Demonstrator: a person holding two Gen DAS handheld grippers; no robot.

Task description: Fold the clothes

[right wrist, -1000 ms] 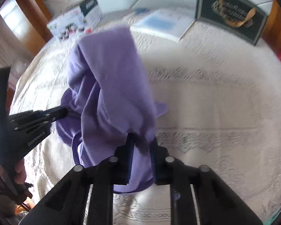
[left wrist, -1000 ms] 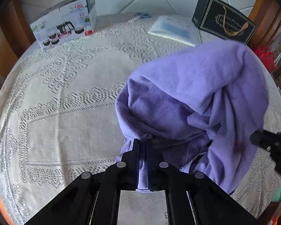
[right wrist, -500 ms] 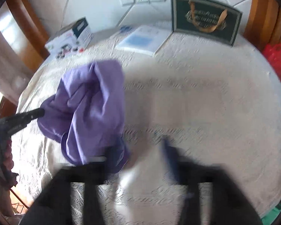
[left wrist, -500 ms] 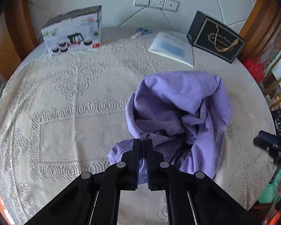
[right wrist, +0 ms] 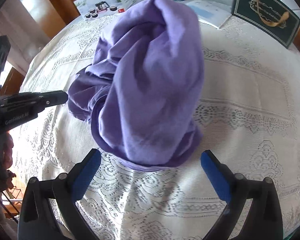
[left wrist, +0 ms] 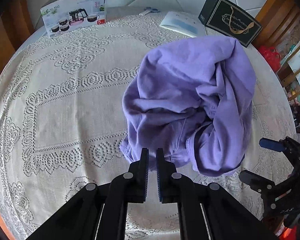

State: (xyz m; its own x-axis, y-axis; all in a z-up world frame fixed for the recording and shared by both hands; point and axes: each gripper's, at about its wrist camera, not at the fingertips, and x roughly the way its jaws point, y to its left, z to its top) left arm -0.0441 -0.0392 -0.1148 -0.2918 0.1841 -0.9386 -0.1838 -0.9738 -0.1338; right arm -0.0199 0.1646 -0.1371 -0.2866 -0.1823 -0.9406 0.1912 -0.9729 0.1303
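Note:
A purple garment (left wrist: pixel 190 100) lies bunched in a heap on the lace tablecloth (left wrist: pixel 70 110); it also shows in the right wrist view (right wrist: pixel 150 84). My left gripper (left wrist: pixel 152 154) sits at the heap's near edge with a narrow gap between its fingers and no cloth pinched in it. In the right wrist view it (right wrist: pixel 64 98) points at the heap's left side. My right gripper (right wrist: pixel 150 160) is wide open and empty just in front of the heap. It shows at the lower right of the left wrist view (left wrist: pixel 256 158).
At the table's far side stand a tea-set box (left wrist: pixel 74 18), a white and blue packet (left wrist: pixel 182 24), scissors (left wrist: pixel 150 11) and a black gift box (left wrist: pixel 230 20). Wooden chair backs (left wrist: pixel 280 16) stand to the right. A wooden door (right wrist: pixel 50 6) is at the left.
Both grippers have let go of the purple garment. It has dropped into a heap on the table. The right gripper opened wide and drew back; the left opened slightly.

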